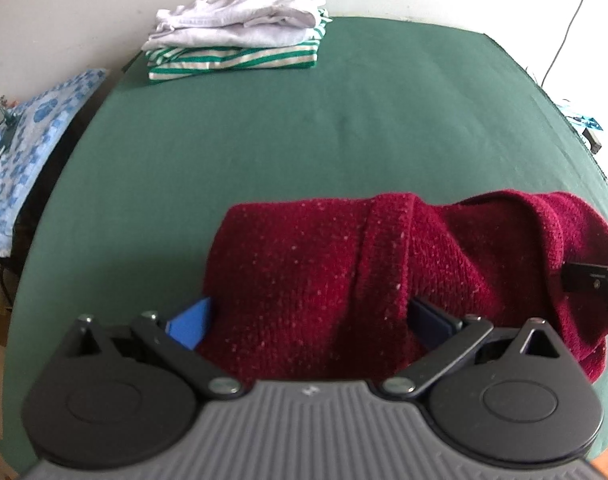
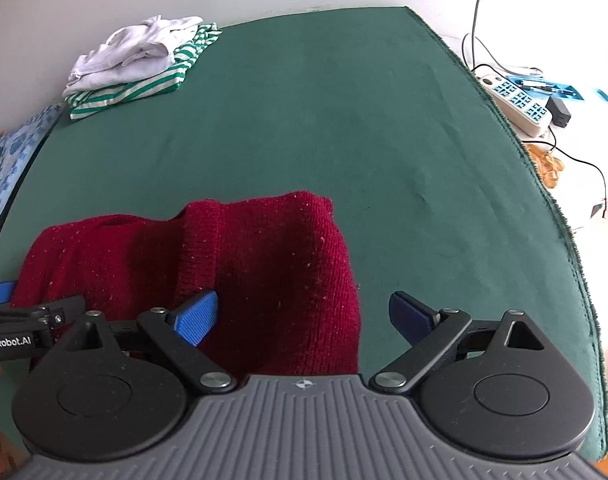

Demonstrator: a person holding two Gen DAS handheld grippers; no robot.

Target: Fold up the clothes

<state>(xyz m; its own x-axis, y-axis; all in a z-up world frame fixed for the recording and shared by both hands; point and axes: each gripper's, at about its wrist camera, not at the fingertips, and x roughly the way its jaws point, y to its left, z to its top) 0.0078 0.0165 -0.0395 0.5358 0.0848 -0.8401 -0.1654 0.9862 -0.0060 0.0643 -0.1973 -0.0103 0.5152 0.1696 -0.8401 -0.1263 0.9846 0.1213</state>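
Note:
A dark red knit sweater (image 1: pixel 304 272) lies bunched and folded on the near part of the green-covered table (image 1: pixel 304 128). My left gripper (image 1: pixel 309 320) is open, its blue fingers (image 1: pixel 192 322) straddling the sweater's near left part. In the right wrist view my right gripper (image 2: pixel 305 318) is open too, with the right end of the sweater (image 2: pixel 272 272) between its wide-apart jaws. The left gripper (image 2: pixel 24 328) shows at that view's left edge, and the right gripper (image 1: pixel 595 284) at the left wrist view's right edge. A pile of folded clothes (image 1: pixel 236 36), pale grey on green stripes, sits at the far left corner.
The wall rises straight behind the table's far edge. A power strip (image 2: pixel 519 100) with cables lies on a white surface past the table's right edge. Blue-patterned fabric (image 1: pixel 20 140) lies beyond the left edge. The green table (image 2: pixel 343 120) stretches bare between sweater and pile.

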